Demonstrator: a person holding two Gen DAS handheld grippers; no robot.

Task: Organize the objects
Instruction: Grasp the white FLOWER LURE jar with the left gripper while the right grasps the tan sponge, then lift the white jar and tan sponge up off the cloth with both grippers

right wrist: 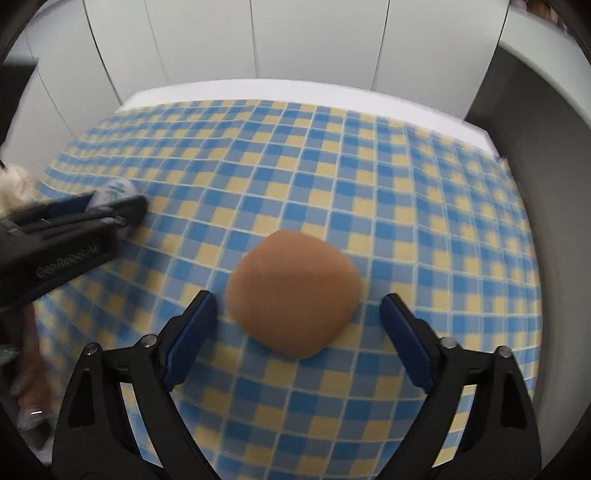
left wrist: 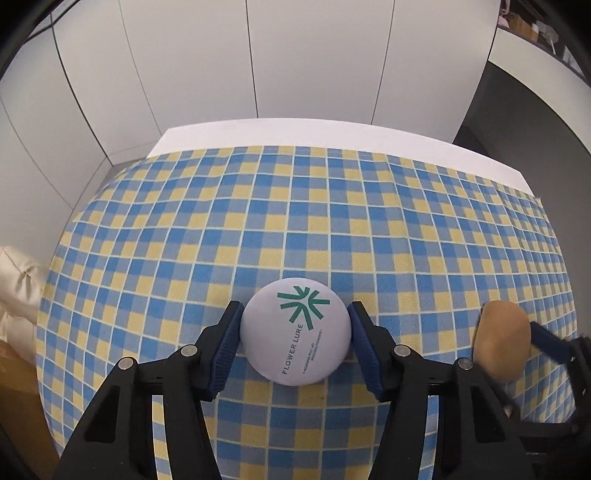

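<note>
Between left hand-held gripper [left wrist: 295, 332] pads: compact [left wrist: 295, 330].

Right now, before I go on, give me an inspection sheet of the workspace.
Surface: table under a blue and yellow checked cloth, white edge bare at the far side.
Job's things: white round compact marked FLOWER LURE, flat on the cloth; brown rounded object, blurred.
Clutter: nothing seen.
Grippers: left gripper has its pads against both sides of the compact. Right gripper straddles the brown object, gaps showing at both pads.
Cables: nothing seen.
Surroundings: white panelled wall behind; cream fabric off the table's left edge; shelf with items upper right.
</note>
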